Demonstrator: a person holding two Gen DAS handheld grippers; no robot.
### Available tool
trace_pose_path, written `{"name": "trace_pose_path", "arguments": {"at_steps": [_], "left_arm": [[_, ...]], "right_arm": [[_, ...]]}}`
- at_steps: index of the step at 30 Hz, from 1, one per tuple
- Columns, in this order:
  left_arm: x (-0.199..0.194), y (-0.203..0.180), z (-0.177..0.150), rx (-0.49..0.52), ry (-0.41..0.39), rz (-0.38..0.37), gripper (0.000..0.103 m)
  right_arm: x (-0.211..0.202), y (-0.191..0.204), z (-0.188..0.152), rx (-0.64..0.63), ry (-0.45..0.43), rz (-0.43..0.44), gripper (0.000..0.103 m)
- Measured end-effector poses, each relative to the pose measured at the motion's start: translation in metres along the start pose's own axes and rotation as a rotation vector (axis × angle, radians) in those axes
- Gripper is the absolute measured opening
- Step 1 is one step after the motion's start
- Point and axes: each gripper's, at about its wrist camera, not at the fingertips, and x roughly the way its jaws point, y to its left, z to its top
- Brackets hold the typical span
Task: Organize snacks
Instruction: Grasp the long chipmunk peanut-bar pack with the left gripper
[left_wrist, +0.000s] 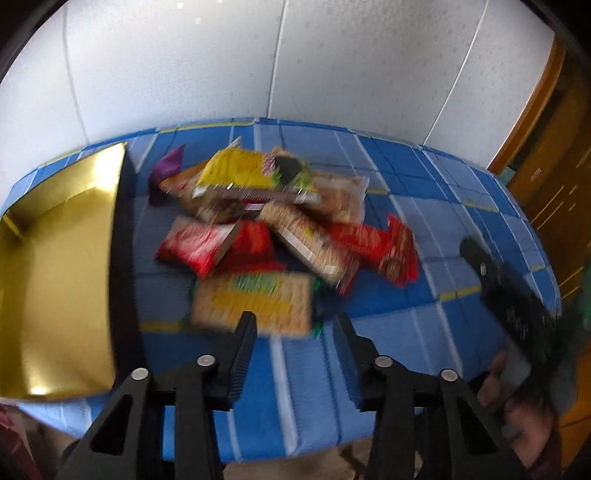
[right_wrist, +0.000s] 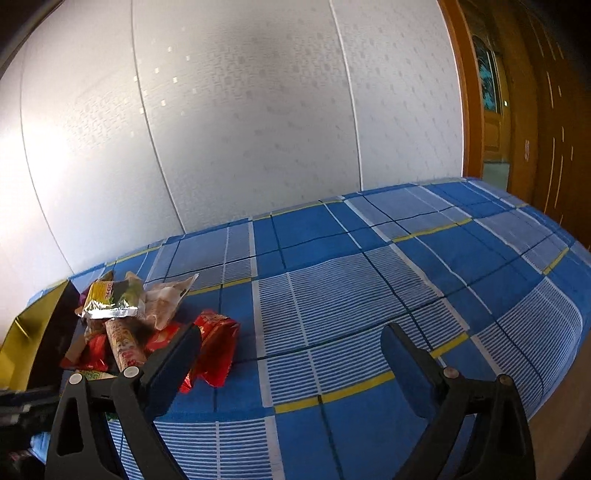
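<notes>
While the gold box (left_wrist: 55, 266) sits empty, snack pile (left_wrist: 273, 229) beside it, both grippers unloaded.

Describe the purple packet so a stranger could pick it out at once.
Start at the gold box on the left of the blue checked tablecloth. The snack pile lies just right of it. The purple packet sits at the pile's far left corner, the only purple wrapper among yellows, reds and tans.

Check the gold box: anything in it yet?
Empty as far as visible: gold box shows only bare interior; the snacks lie piled on the tablecloth.
</notes>
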Motion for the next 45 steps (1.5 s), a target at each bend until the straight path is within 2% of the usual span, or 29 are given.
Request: {"name": "trace_pose_path", "arguments": {"at_steps": [3,7,10,12,15,16,17,20,28,36,41,43,45], "left_arm": [[0.014,-0.008,0.019,-0.016,0.009,-0.01,0.042],[0.049,-0.01,0.041,-0.069,0.051,0.025,0.042],[0.068,-0.005,0.05,-0.1,0.057,0.051,0.048],[0.079,-0.005,0.052,-0.109,0.073,0.064,0.056],[0.082,-0.005,0.049,-0.104,0.024,0.049,0.059],[0.081,-0.005,0.047,-0.088,0.007,0.04,0.056],[0.081,-0.005,0.045,-0.075,-0.01,0.031,0.047],[0.078,-0.004,0.04,-0.061,-0.03,0.005,0.04],[0.062,-0.007,0.029,-0.029,-0.058,-0.02,0.036],[0.031,-0.009,0.005,0.017,-0.107,-0.059,0.033],[0.011,-0.004,-0.014,0.016,-0.143,-0.084,0.033],[0.003,-0.005,-0.022,0.025,-0.161,-0.088,0.033],[-0.002,-0.006,-0.029,0.044,-0.18,-0.083,0.033]], "right_arm": [[0.001,-0.001,0.001,0.008,0.002,0.007,0.099],[0.005,-0.005,0.002,0.027,0.014,0.013,0.099],[0.007,-0.009,0.002,0.044,0.025,0.017,0.099],[0.009,-0.009,0.002,0.044,0.032,0.022,0.099],[0.007,-0.004,0.003,0.025,0.021,0.027,0.099],[0.007,-0.002,0.002,0.016,0.018,0.029,0.098],[0.007,0.001,0.002,0.007,0.017,0.034,0.094],[0.008,0.01,0.001,-0.024,0.024,0.043,0.093],[0.009,0.02,-0.002,-0.063,0.036,0.043,0.093],[0.013,0.027,-0.005,-0.09,0.055,0.042,0.092],[0.022,0.02,-0.006,-0.02,0.119,0.121,0.08],[0.026,0.015,-0.006,0.044,0.147,0.188,0.075],[0.032,0.014,-0.006,0.088,0.182,0.234,0.075]]}}
